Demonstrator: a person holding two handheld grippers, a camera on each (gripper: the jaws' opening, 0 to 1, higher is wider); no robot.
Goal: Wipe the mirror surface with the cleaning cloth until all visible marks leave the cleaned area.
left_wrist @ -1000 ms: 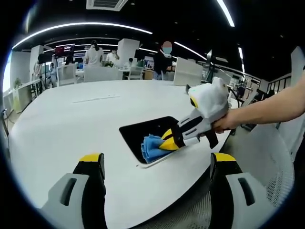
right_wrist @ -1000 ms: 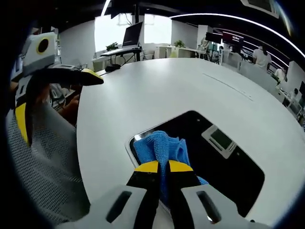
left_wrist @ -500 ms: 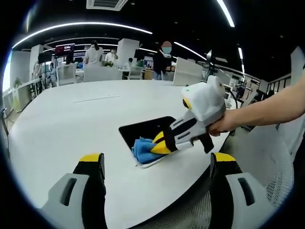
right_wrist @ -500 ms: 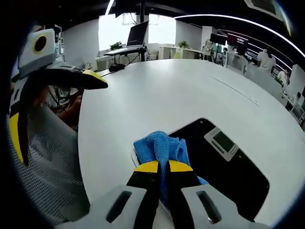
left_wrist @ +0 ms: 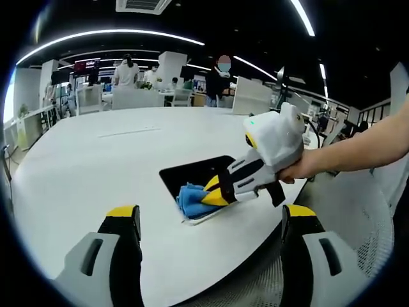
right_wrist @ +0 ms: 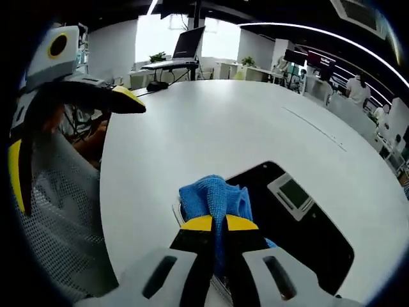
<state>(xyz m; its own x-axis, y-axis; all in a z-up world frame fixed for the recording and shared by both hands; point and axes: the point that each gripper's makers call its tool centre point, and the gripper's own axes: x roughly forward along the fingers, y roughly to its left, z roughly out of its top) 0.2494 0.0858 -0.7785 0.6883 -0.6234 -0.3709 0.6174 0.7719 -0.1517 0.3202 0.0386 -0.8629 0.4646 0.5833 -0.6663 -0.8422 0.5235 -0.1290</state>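
Observation:
A dark rectangular mirror [left_wrist: 192, 176] [right_wrist: 300, 224] lies flat on the round white table [left_wrist: 96, 166], near its front edge. A blue cleaning cloth [left_wrist: 190, 199] [right_wrist: 214, 197] rests bunched on the mirror's near corner. My right gripper [right_wrist: 213, 223] [left_wrist: 214, 192] is shut on the cloth, held by a person's hand [left_wrist: 297, 169]. My left gripper [left_wrist: 208, 214] stands open near the table edge, a little short of the mirror, with nothing between its jaws. It also comes into the right gripper view at the left edge [right_wrist: 77, 96].
A mesh chair [left_wrist: 358, 230] [right_wrist: 57, 224] stands at the table's near edge. Several people [left_wrist: 220, 77] stand among desks and screens at the back of the office. The mirror reflects a ceiling unit [right_wrist: 291, 192].
Over the last second the right gripper dragged the cloth toward the mirror's near-left corner; in the last half second it hardly moved. My left gripper has stayed put.

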